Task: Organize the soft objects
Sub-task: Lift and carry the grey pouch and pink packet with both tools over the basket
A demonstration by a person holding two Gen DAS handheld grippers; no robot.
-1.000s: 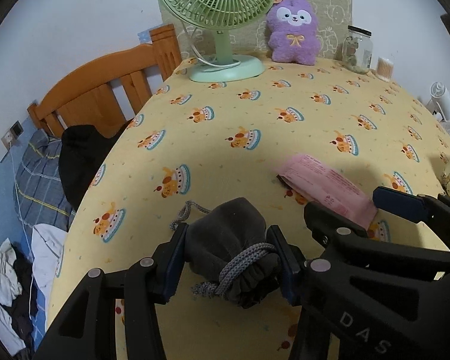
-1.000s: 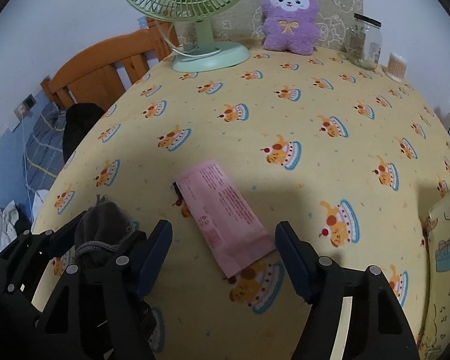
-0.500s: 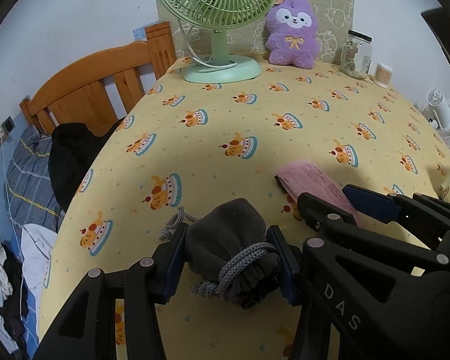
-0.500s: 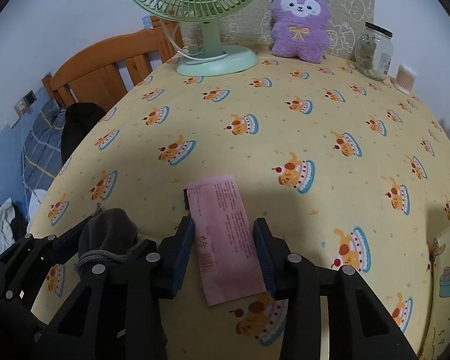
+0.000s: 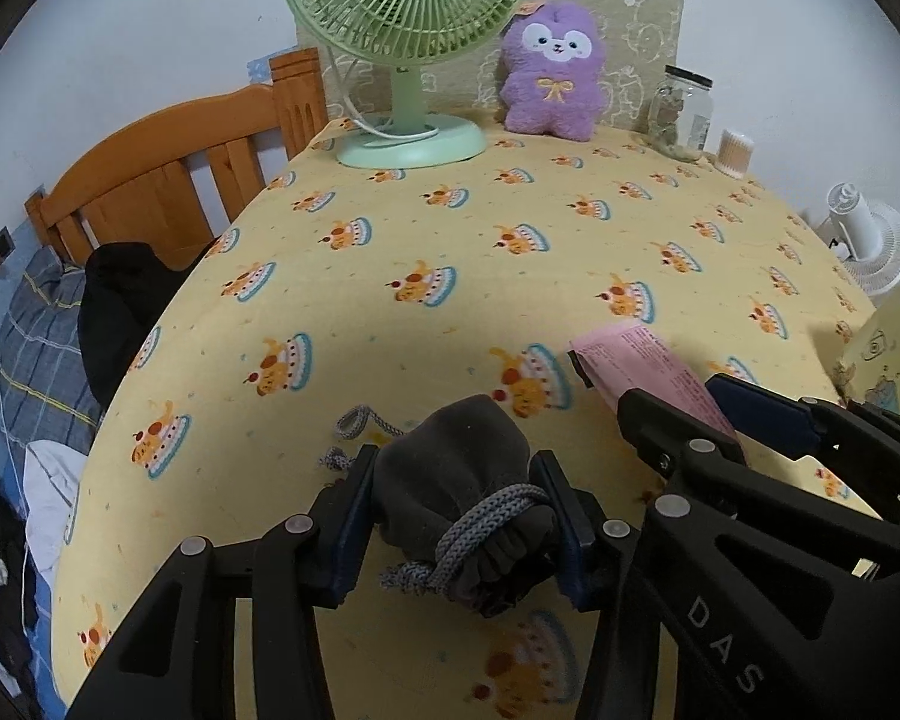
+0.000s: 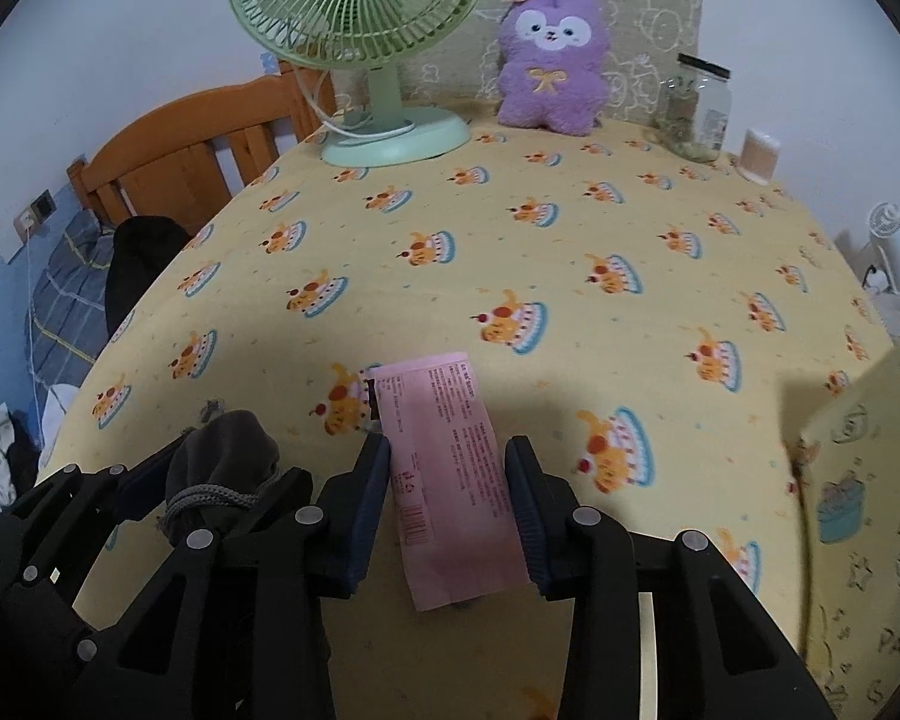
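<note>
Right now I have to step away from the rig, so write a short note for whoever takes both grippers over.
Left gripper: shut on the grey drawstring pouch, near the front edge of the yellow tablecloth.
Right gripper: its jaws have just been closing around the pink packet, which lies flat; both pads meet its edges.
Done: both items gripped.
Left: lift and put both away. The purple plush is untouched at the back beside the green fan.

Pink packet (image 5: 648,372) near end hidden behind right claw; packet print unreadable; yellow box (image 6: 870,510) cut by frame edge.
</note>
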